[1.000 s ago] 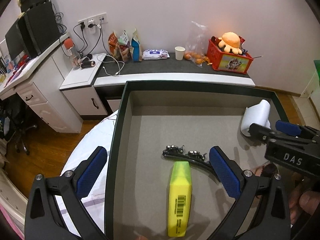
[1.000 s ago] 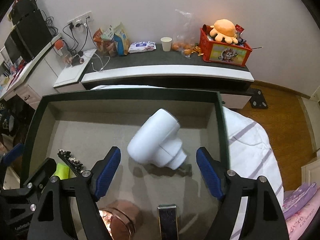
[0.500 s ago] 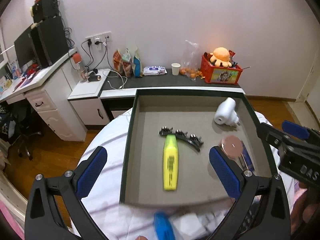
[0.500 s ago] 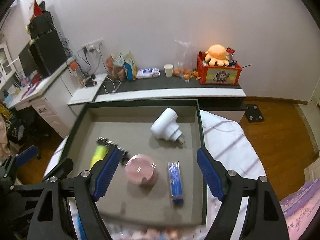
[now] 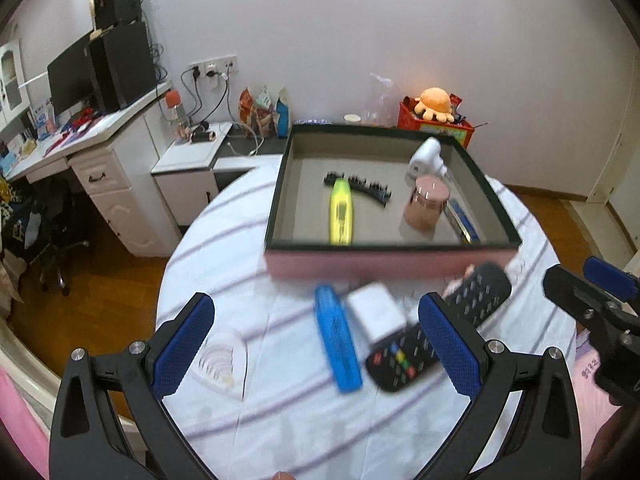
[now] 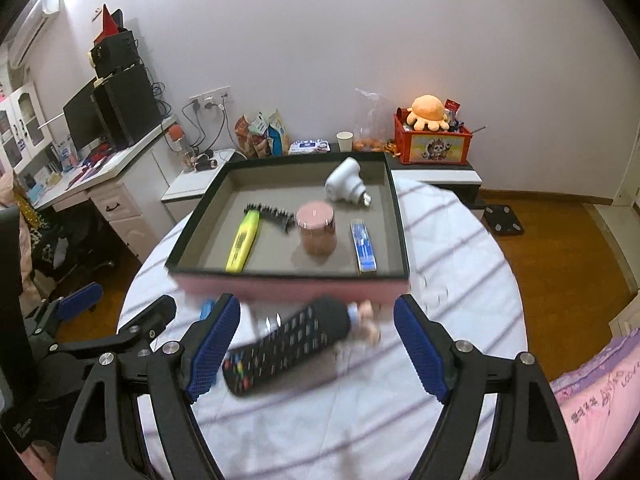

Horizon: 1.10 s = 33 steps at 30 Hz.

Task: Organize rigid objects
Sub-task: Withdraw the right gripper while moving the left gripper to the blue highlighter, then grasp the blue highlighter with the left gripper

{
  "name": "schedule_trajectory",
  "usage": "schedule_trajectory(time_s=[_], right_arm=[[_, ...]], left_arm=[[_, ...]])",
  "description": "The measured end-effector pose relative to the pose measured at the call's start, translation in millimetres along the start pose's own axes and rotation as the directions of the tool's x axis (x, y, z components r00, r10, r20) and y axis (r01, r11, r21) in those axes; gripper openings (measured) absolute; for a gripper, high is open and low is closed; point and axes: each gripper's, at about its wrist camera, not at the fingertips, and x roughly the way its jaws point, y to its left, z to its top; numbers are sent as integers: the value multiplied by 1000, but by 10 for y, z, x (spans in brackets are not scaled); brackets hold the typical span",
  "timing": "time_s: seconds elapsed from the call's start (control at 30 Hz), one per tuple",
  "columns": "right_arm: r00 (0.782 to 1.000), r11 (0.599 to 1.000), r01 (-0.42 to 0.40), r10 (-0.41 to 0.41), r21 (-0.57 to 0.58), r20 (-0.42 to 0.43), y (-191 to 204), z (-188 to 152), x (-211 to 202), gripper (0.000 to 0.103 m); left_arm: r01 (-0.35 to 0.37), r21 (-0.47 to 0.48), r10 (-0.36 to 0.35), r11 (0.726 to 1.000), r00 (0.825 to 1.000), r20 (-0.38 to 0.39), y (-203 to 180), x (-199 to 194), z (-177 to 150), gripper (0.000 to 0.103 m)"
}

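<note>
Both claws gape wide and empty: right claw [image 6: 316, 348] over the black remote [image 6: 286, 346], left claw [image 5: 316, 344] over the blue case [image 5: 338, 338], tray [image 6: 394, 216] beyond.

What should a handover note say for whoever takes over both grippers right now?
Left gripper: open, empty. Right gripper: open, empty, above the black remote.
In the box: yellow marker, black hair clip, pink jar, blue tube, white device.
Left to do, on the striped tablecloth in front of the box: the remote, blue marker, white block and a small blurred item.
</note>
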Motion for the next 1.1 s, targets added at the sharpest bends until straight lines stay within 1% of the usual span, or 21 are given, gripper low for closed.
schedule_trajectory(time_s=[0.13, 0.2, 0.27, 0.33, 0.43, 0.53, 0.63, 0.9, 1.1], right_arm=[[1000, 1000, -3, 3, 15, -20, -28, -192, -38, 81], [1000, 1000, -7, 7, 22, -28, -50, -256, -43, 81], [1000, 1000, -10, 11, 23, -28, -47, -292, -46, 81], [999, 1000, -15, 16, 20, -29, -35, -294, -37, 81], [999, 1000, -16, 17, 20, -33, -34, -301, -8, 81], [999, 1000, -13, 14, 26, -40, -56, -314, 34, 81], [999, 999, -11, 13, 31, -51, -81, -308, 102, 81], [997, 999, -13, 16, 39, -79, -114, -287, 258, 81], [996, 999, -15, 19, 45, -90, -145, -270, 329, 81]], left_arm=[[-1, -38, -2, 999, 998, -69, 137, 133, -274, 103], [-6, -43, 2, 999, 996, -89, 157, 209, -343, 103], [6, -43, -10, 999, 995, -99, 136, 267, -385, 103], [-2, -25, 0, 1000, 995, -103, 87, 332, -410, 103], [-27, 8, 28, 1000, 992, -122, 19, 470, -444, 103], [-31, -3, 30, 1000, 987, -156, 26, 631, -440, 102], [-45, -13, 42, 999, 985, -168, 42, 762, -415, 102], [-45, -22, 39, 999, 977, -211, 30, 1021, -404, 99], [-56, -26, 50, 998, 978, -203, 23, 1082, -406, 97]])
